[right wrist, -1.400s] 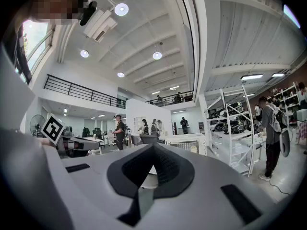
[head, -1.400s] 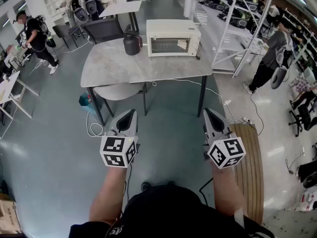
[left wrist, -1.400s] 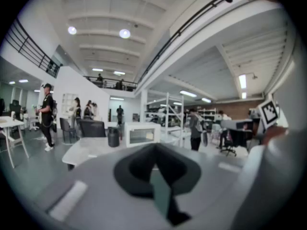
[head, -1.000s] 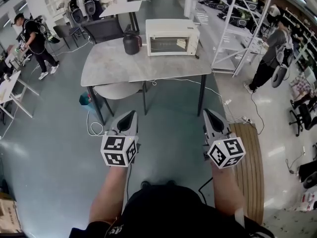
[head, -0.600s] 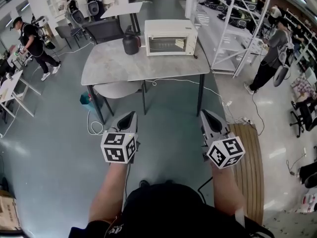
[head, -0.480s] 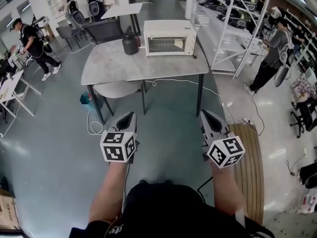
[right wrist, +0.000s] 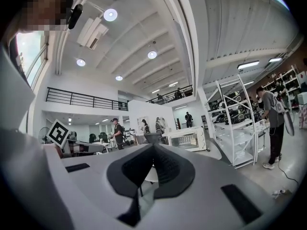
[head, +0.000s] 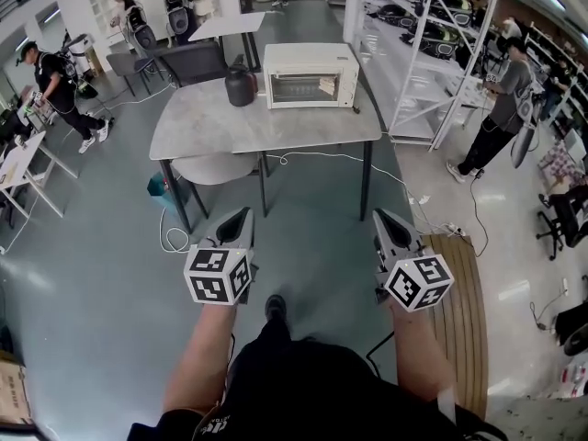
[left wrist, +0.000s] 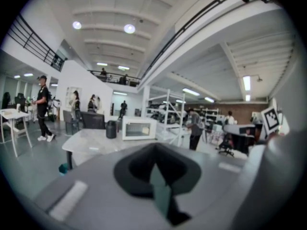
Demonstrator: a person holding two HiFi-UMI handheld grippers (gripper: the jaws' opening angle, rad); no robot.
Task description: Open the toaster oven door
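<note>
Since the earlier frames, your shoe (head: pixel 275 307) is showing ahead of your body, and the desk (head: pixel 230 127) is sitting slightly further left in the head view. You are holding the left hand-held gripper (head: pixel 241 213) and the right hand-held gripper (head: pixel 381 215) over the floor, well short of the desk — each with its jaws pressed together on nothing. The toaster oven (head: pixel 310 74) is standing at the desk's far edge, door closed, just beside a dark jug (head: pixel 241 85).

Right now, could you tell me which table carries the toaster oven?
The grey table straight ahead: the toaster oven stands at its far edge beside a dark jug; the white tables hold neither.
</note>
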